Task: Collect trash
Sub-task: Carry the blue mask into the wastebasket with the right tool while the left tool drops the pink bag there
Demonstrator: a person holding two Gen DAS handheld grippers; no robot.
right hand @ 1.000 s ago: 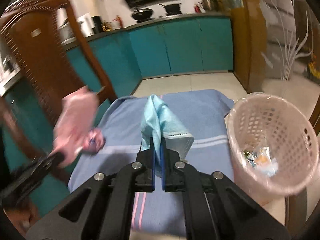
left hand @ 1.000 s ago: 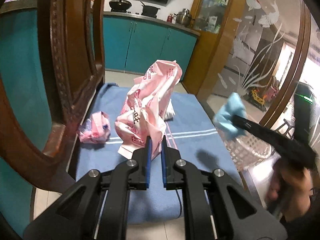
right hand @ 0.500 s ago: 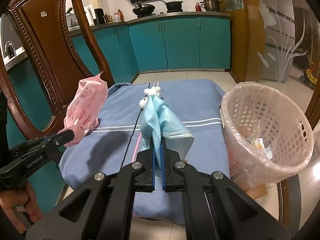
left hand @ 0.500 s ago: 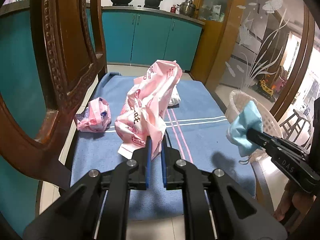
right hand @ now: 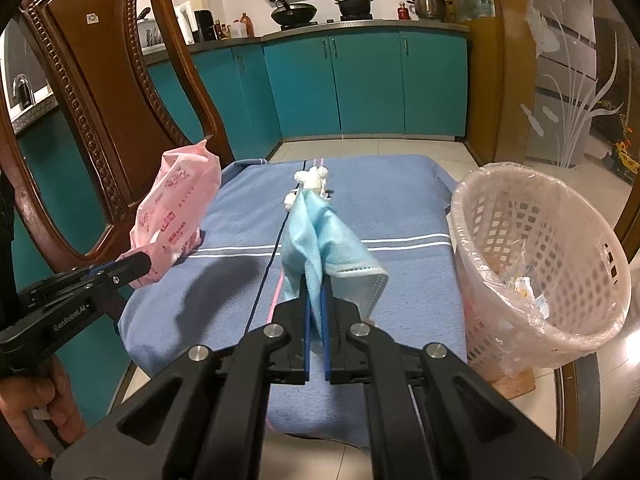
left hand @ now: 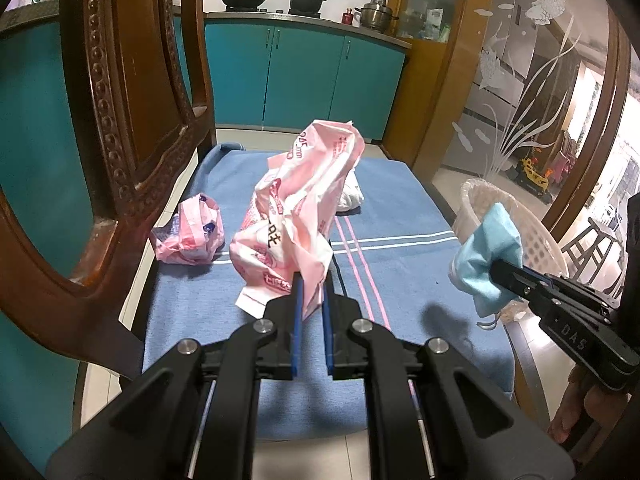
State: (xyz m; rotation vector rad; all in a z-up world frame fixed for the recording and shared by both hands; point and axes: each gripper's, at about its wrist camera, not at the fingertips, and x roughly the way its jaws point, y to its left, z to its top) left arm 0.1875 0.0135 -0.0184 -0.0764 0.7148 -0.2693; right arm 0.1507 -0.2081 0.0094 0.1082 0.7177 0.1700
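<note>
Both grippers hold trash above the blue cloth (left hand: 400,264).

The left gripper (left hand: 311,280) has its jaws nearly closed on a pink plastic bag (left hand: 298,216), which rises from between the pads. The right gripper (right hand: 316,288) pinches a light blue face mask (right hand: 320,236) the same way, left of the lined white basket (right hand: 540,256). A second crumpled pink wrapper (left hand: 188,234) and a white tissue wad (right hand: 312,178) lie on the cloth.

My two wrist cameras look down along each tool from the tabletop's (left hand: 400,264) near edge, sharing its blue cloth (right hand: 400,216).
</note>
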